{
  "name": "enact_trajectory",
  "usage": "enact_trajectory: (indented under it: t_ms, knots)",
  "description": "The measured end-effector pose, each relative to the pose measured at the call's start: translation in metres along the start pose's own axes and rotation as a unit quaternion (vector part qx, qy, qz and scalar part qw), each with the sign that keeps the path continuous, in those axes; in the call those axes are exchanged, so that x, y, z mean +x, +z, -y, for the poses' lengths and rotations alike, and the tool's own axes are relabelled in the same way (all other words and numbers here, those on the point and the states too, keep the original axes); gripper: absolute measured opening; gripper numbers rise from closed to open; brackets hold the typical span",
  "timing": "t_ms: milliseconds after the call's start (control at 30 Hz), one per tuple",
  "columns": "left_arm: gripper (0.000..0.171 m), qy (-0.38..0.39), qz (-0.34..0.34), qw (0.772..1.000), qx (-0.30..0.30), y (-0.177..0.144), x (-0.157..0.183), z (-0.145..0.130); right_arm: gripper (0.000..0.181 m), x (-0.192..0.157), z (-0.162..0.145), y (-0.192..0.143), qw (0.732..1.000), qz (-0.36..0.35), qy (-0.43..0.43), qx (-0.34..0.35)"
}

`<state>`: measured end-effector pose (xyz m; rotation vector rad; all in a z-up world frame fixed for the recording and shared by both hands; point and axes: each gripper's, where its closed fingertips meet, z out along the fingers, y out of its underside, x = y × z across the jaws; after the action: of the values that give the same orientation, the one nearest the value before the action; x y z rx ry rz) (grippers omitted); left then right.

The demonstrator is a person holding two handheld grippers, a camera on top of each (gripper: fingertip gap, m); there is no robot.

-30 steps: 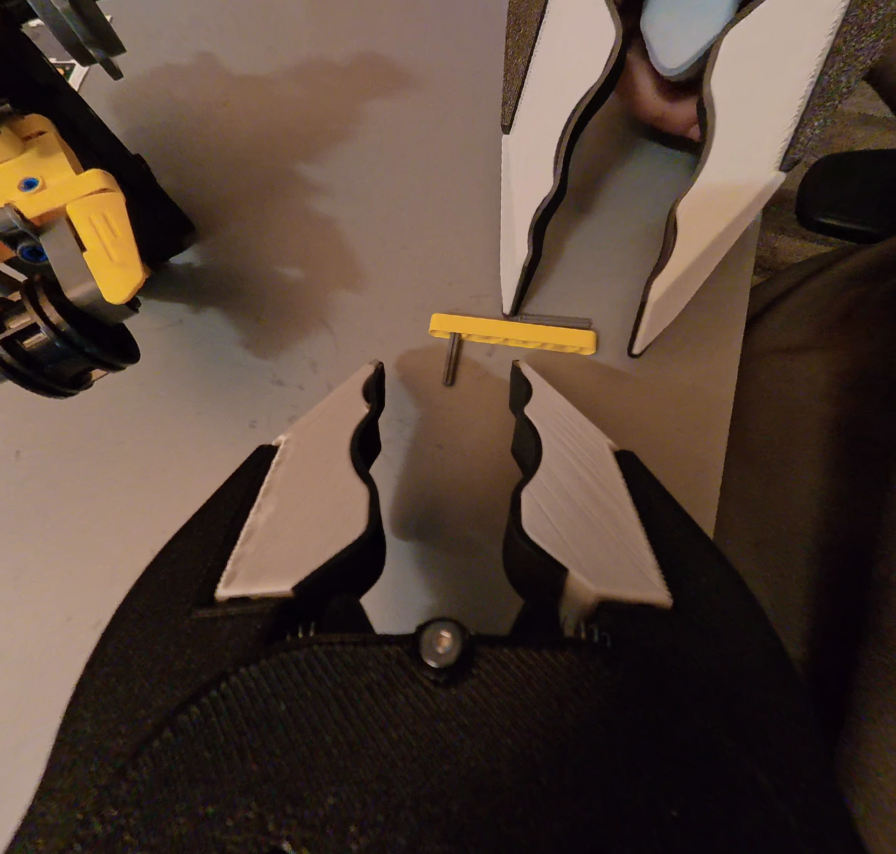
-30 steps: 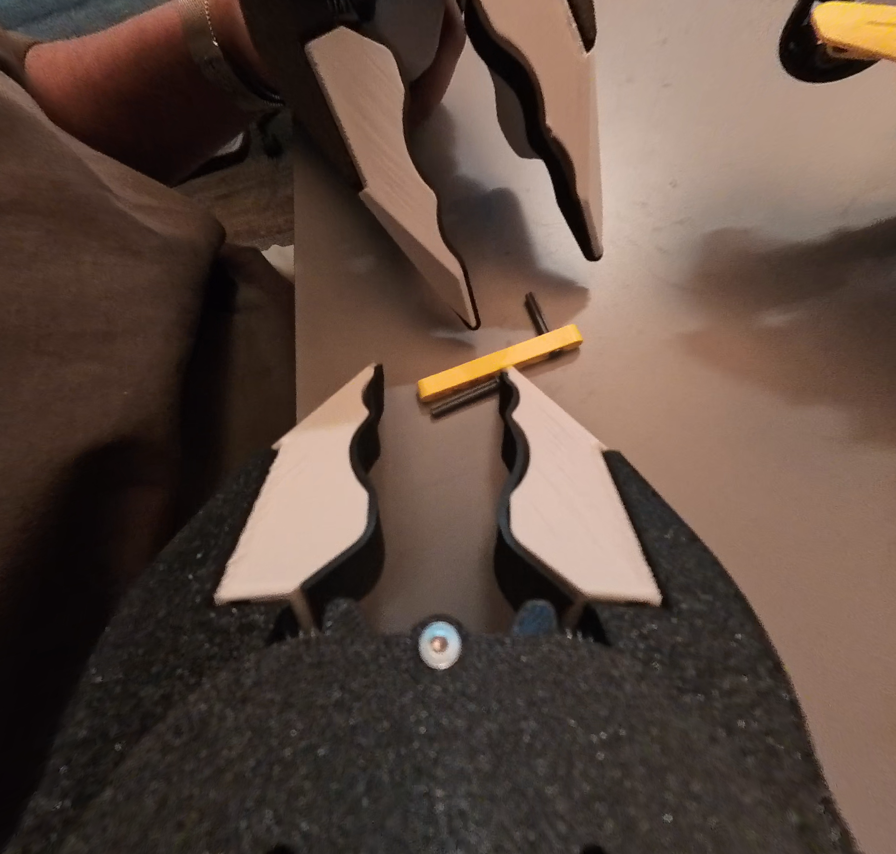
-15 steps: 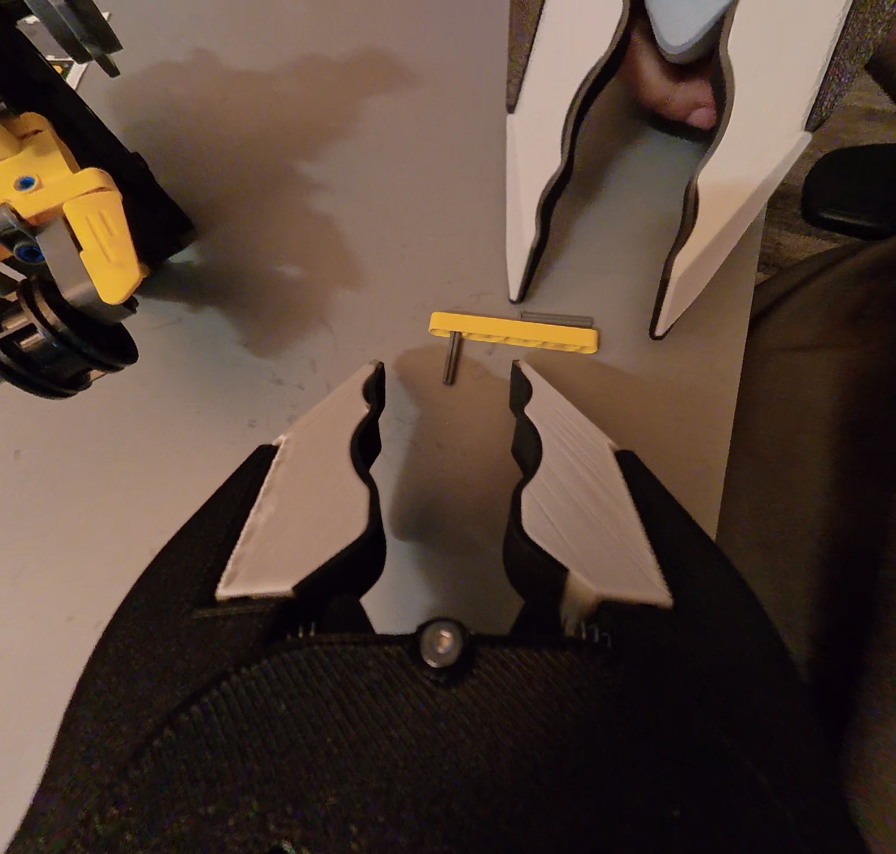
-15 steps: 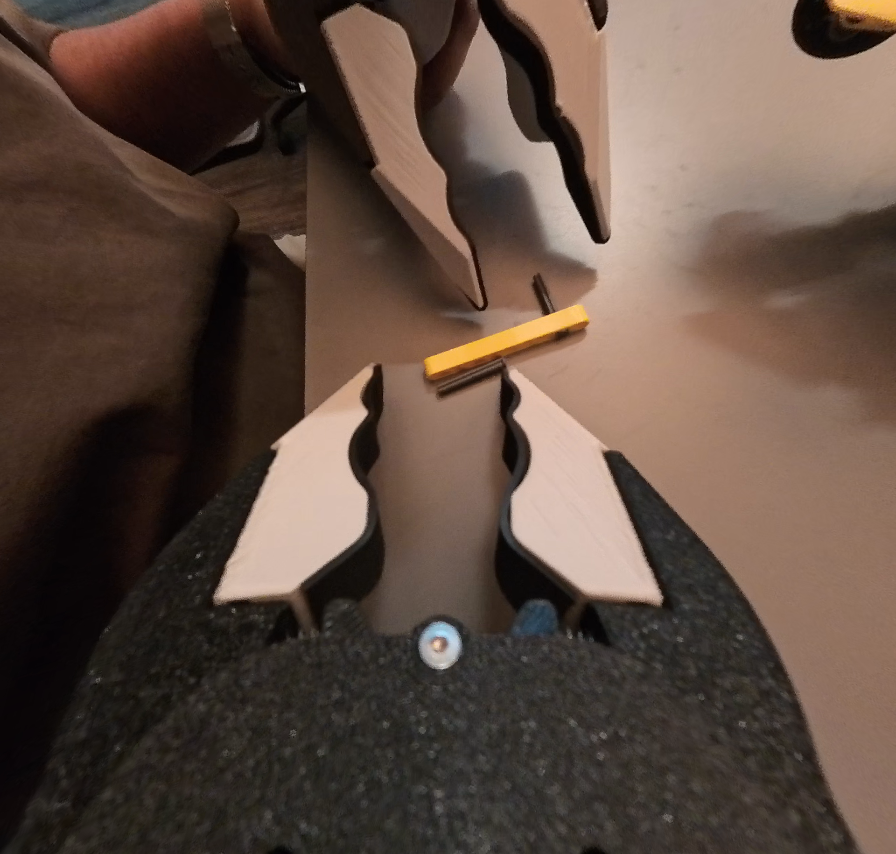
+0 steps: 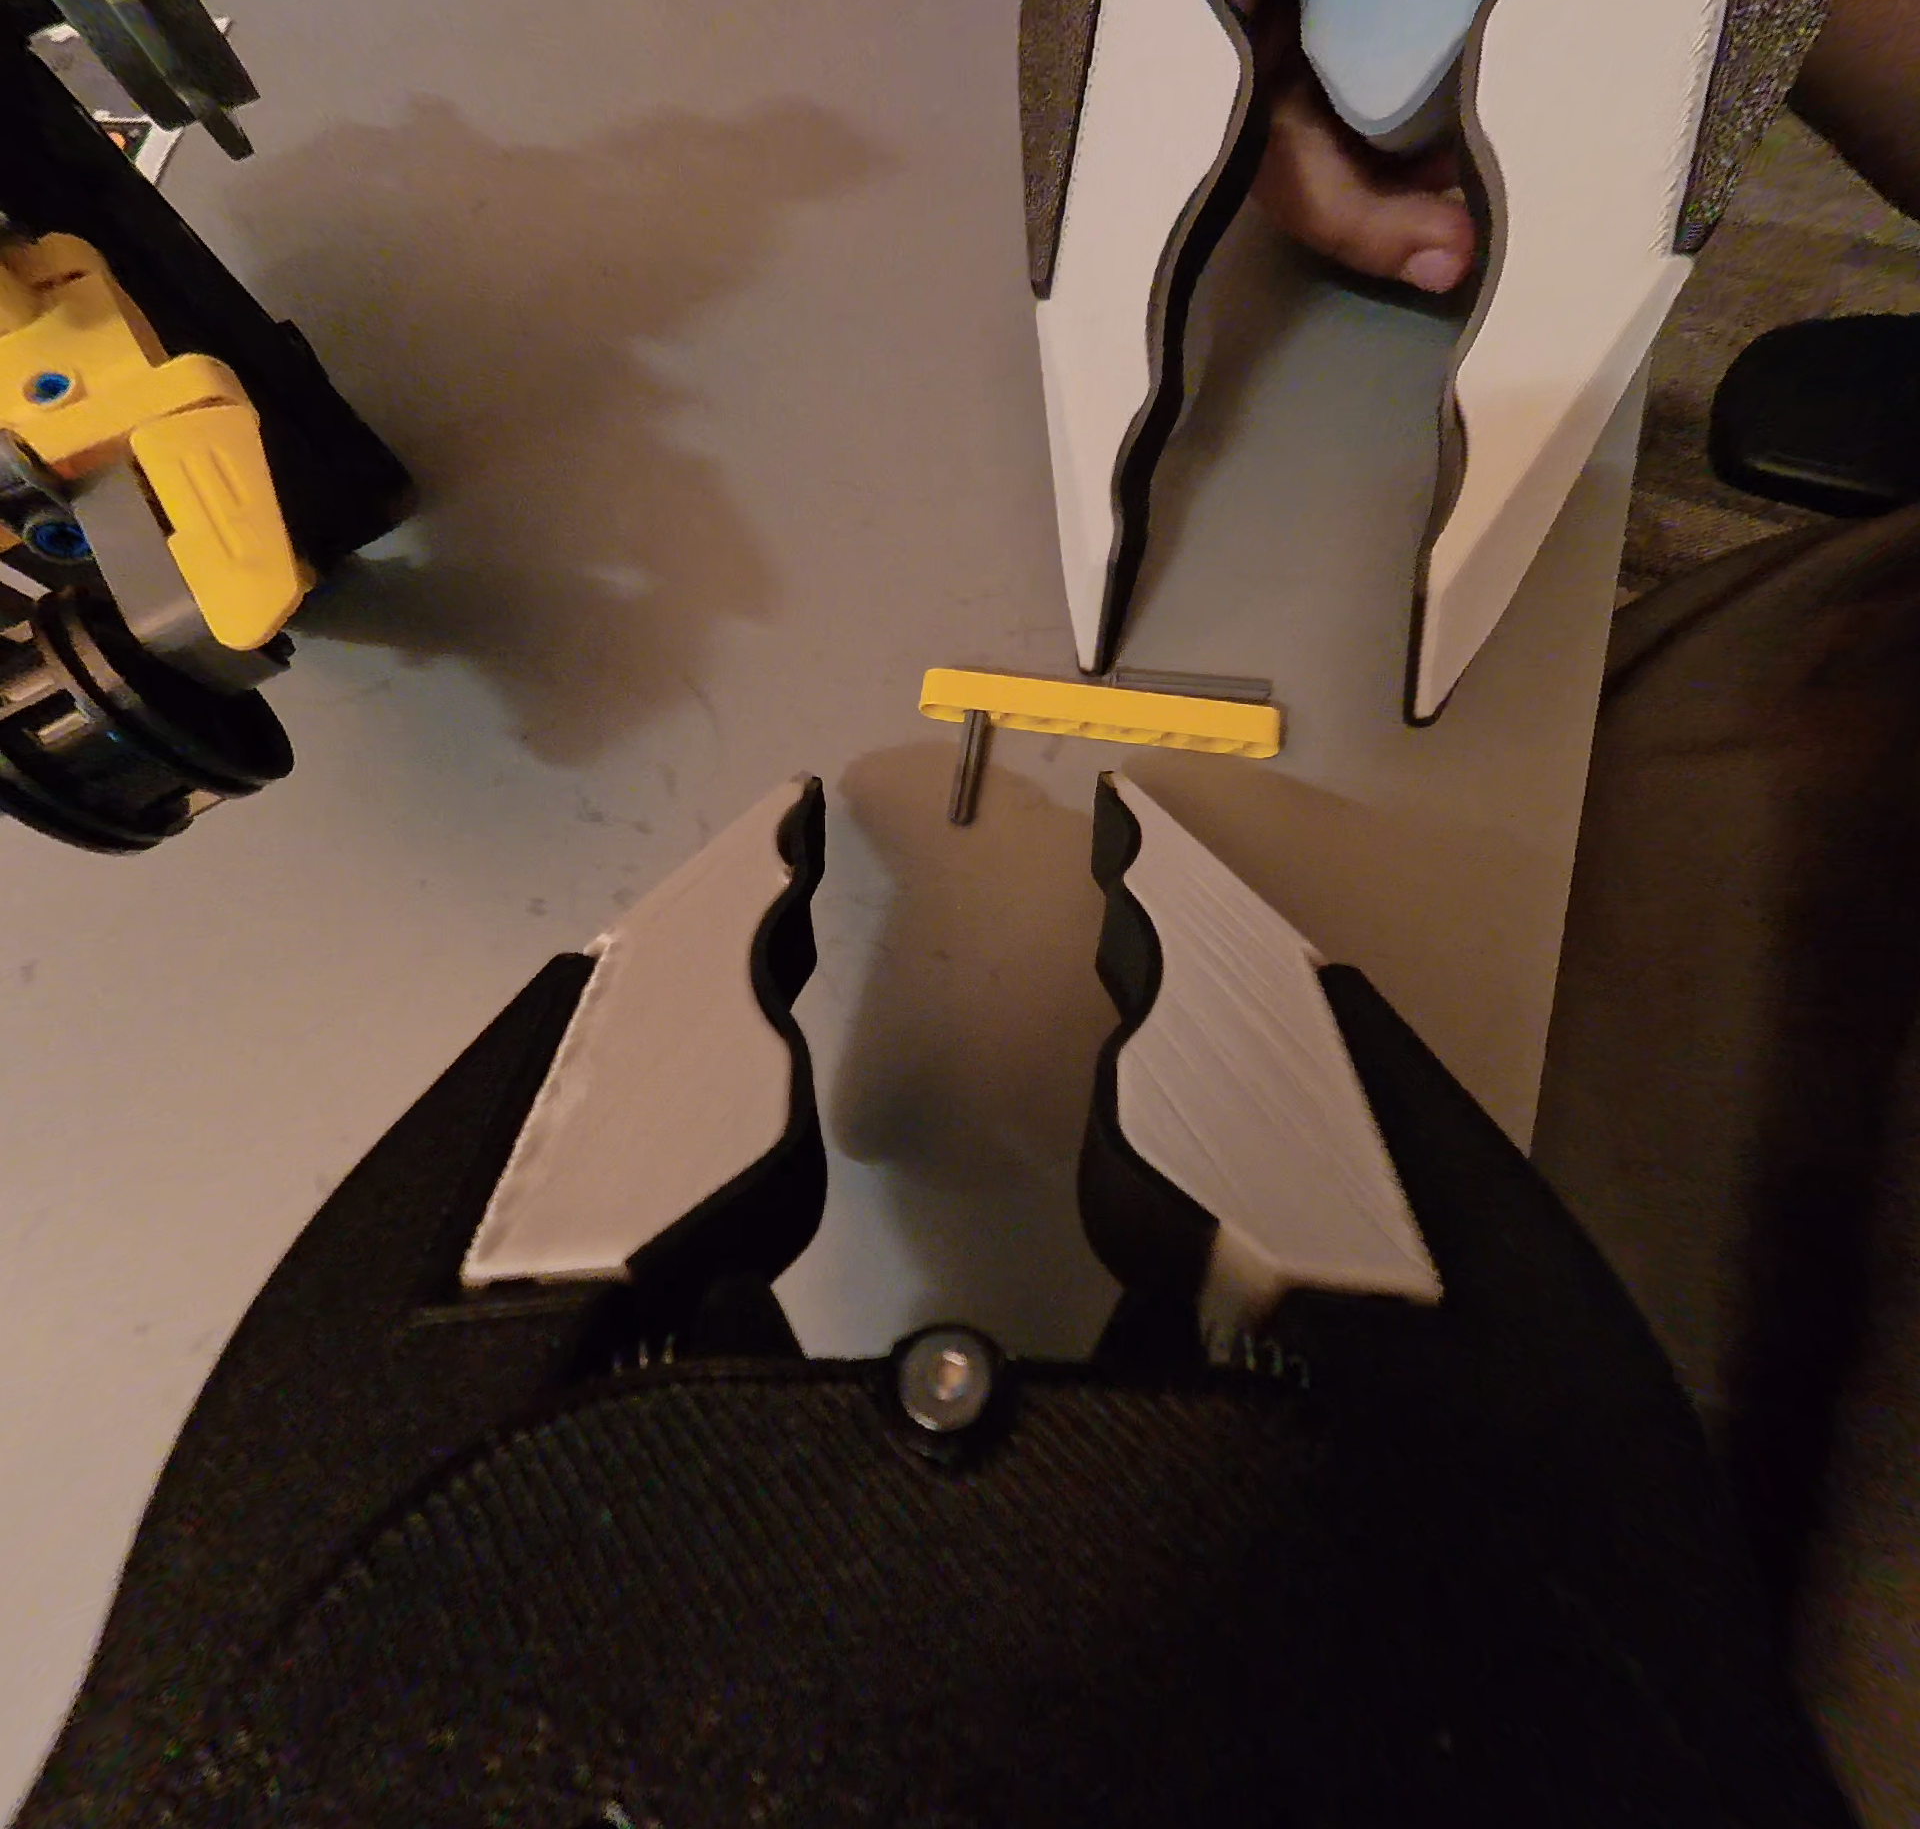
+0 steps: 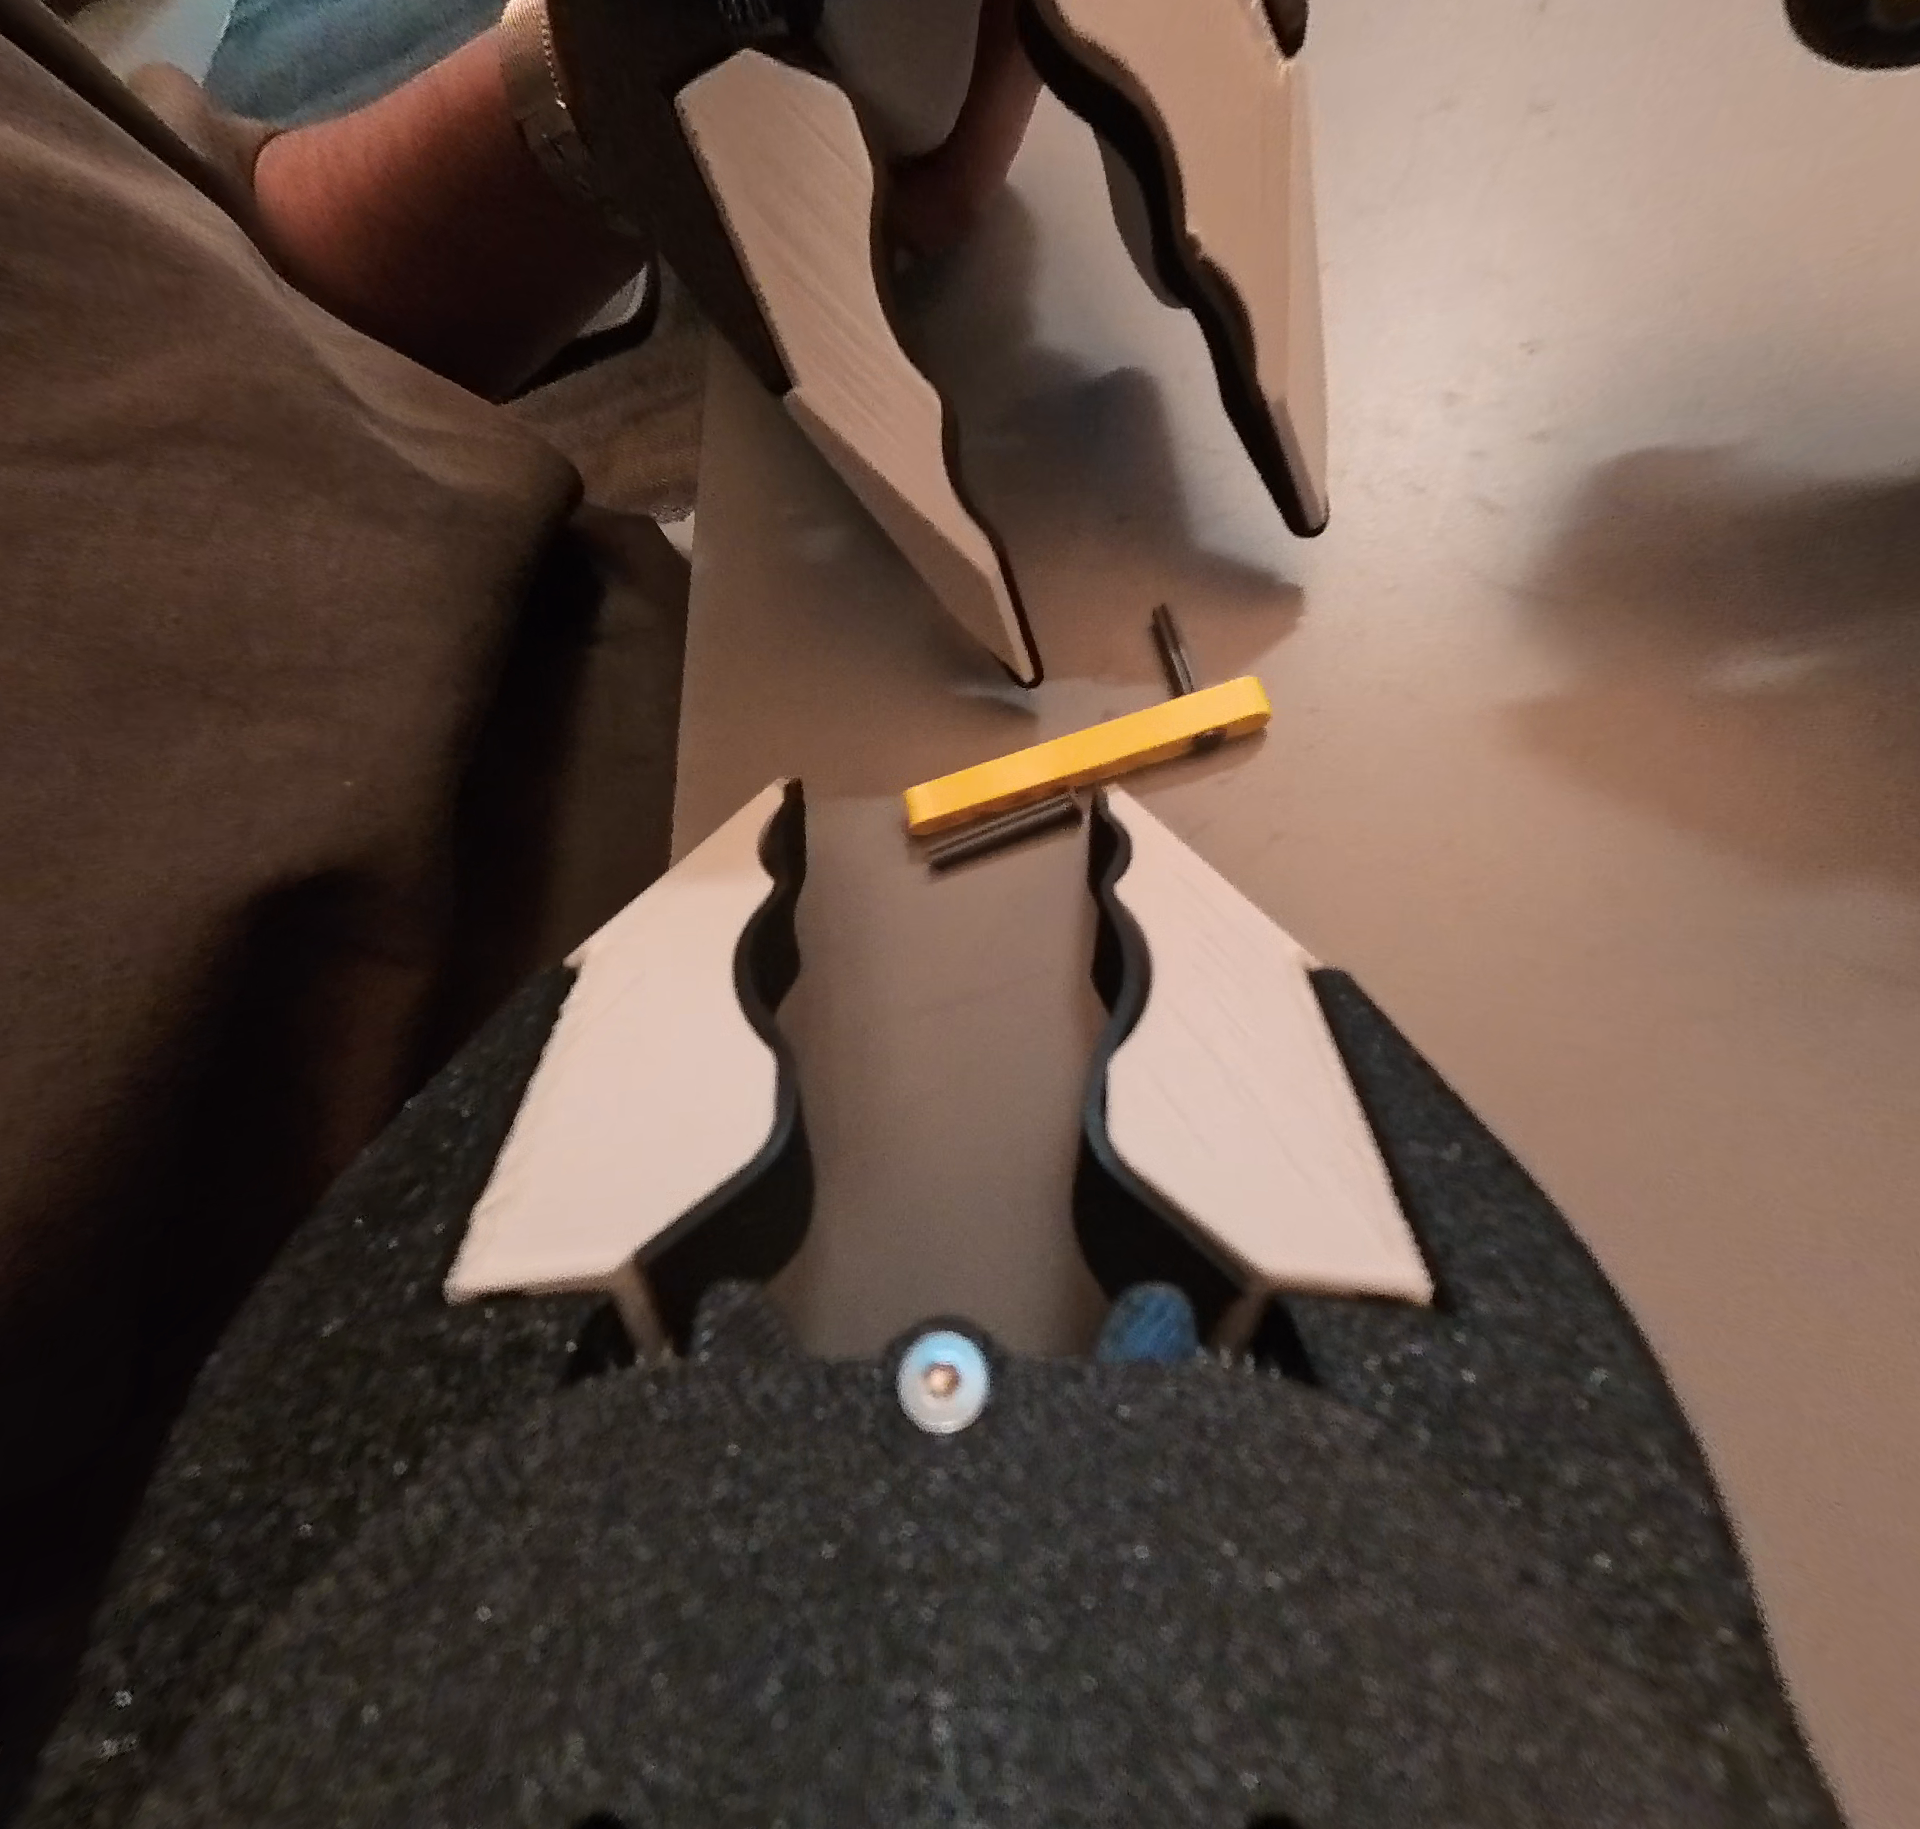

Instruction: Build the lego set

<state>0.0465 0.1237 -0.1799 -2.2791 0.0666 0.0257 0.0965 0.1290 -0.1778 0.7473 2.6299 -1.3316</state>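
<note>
A flat yellow beam (image 5: pixel 1101 715) lies on the grey table (image 5: pixel 623 325) between my two grippers. One short dark pin (image 5: pixel 969 765) sits at its left end, pointing at me. A second dark pin (image 5: pixel 1195 681) lies along its far side. My left gripper (image 5: pixel 958 794) is open and empty, just short of the beam. My right gripper (image 5: pixel 1262 688) comes from the far side, open and empty, its tips at the second pin. In the right wrist view my right gripper (image 6: pixel 945 797) is open over the beam (image 6: pixel 1086 756) and a pin (image 6: pixel 1003 837); the left gripper (image 6: pixel 1169 605) faces it.
A yellow and black toy vehicle (image 5: pixel 125 491) with a black wheel stands at the left edge. The table's right edge (image 5: pixel 1590 844) runs close beside the beam, with brown cloth (image 5: pixel 1766 1052) past it. A hand (image 5: pixel 1371 210) shows behind the right gripper.
The right gripper drew back from the beam half a second ago and has come forward to it again. The left gripper, the beam and the pins have not moved.
</note>
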Motion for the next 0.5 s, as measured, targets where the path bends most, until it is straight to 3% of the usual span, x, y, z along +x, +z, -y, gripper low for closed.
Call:
enact_trajectory:
  t_ms: [500]
  knots:
    - [0.05,0.004,0.006,1.0,-0.003,0.001,0.0,-0.001,0.053,-0.023,-0.018,-0.008,1.0,-0.015,-0.009,-0.006]
